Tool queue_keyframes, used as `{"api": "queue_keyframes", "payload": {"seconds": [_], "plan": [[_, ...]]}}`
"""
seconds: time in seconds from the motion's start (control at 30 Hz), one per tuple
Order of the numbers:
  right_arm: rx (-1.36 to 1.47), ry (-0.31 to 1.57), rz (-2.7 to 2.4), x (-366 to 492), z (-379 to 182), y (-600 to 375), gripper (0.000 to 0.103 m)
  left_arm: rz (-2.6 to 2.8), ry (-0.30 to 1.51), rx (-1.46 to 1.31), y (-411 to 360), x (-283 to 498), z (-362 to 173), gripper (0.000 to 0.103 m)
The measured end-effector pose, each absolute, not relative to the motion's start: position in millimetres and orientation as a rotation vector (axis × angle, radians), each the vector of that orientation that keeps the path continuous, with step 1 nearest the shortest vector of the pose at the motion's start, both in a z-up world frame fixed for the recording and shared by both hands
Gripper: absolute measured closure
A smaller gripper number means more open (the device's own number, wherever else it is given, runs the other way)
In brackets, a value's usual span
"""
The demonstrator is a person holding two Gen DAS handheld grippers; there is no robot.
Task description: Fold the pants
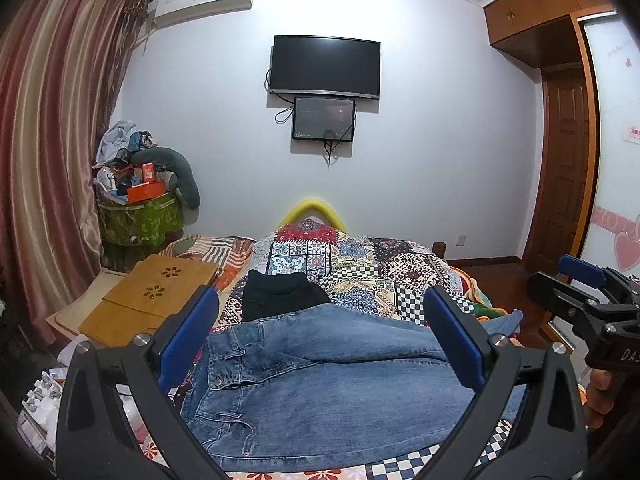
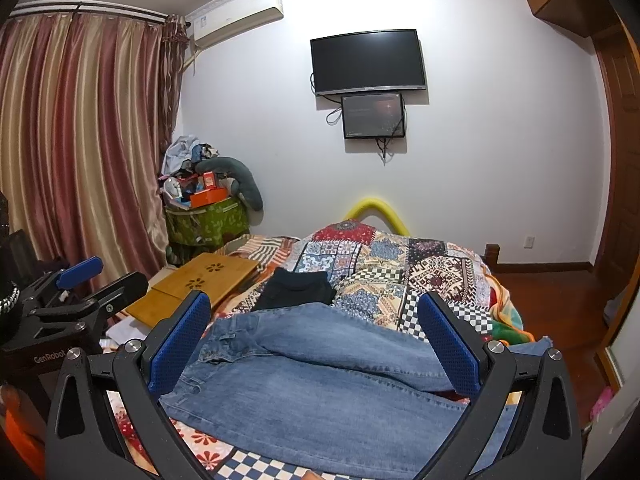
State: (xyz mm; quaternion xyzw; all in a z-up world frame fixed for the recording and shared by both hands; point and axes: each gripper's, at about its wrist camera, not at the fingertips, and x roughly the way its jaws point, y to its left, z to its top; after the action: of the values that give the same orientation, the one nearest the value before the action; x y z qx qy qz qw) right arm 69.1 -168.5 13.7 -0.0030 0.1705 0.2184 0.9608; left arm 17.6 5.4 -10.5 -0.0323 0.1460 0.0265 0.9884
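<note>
Faded blue denim, the pants [image 1: 320, 372] lie flat on the patchwork quilt [image 1: 360, 264] of the bed, long axis running crosswise to both cameras, waistband and button toward the left and the legs stretching off to the right, one leg lapped over the other. The left gripper [image 1: 320, 336] and right gripper [image 2: 314, 340] both hover above them with blue pads spread wide, holding nothing; "GenRobot" reads on the left gripper's body in the right wrist view. Beyond sit folded black clothing [image 1: 280, 294], a bamboo lap table [image 1: 156, 296], a wall television [image 1: 325, 66], striped curtains [image 1: 48, 140] and a wooden door [image 1: 568, 168].
</note>
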Motion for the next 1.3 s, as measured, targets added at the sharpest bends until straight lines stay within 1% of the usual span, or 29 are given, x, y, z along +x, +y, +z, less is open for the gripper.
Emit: {"api": "queue_keyframes", "payload": {"seconds": [1.3], "plan": [[-0.019, 0.35, 0.427, 71.0, 15.8, -172.2, 0.0, 0.046, 0.301, -0.11, 14.1, 21.6, -10.3, 0.0]]}}
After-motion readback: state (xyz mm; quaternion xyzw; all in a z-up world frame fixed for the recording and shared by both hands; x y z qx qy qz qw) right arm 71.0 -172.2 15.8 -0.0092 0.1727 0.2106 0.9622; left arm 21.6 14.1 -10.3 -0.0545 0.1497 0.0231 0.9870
